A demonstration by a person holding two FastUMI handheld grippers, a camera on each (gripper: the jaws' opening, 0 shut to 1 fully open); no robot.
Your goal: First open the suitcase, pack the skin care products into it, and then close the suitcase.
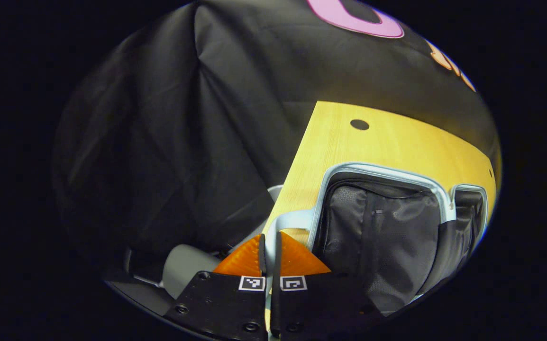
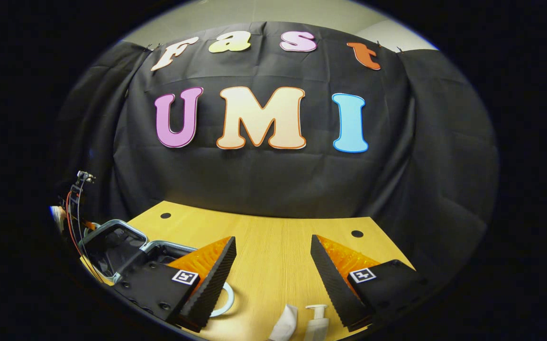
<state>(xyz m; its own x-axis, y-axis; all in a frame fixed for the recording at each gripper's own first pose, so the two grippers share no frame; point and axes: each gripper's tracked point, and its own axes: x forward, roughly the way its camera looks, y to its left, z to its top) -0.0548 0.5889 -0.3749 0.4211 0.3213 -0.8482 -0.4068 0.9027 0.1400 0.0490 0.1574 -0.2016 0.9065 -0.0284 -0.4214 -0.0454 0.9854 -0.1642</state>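
Note:
The suitcase lies open on the wooden table, showing black lining and a silver rim. My left gripper is shut, its tips just short of the near rim corner; I see nothing between the fingers. In the right gripper view the suitcase is at the far left. My right gripper is open wide above the table. A white tube and a white pump bottle lie near the front edge, between and below its fingers. A white ring rests by the left finger.
The table's left edge drops off beside the suitcase, with pale rounded parts below it. Black cloth walls close in behind and on both sides. Cables hang at the far left past the suitcase. Bare wood stretches between the suitcase and the far right hole.

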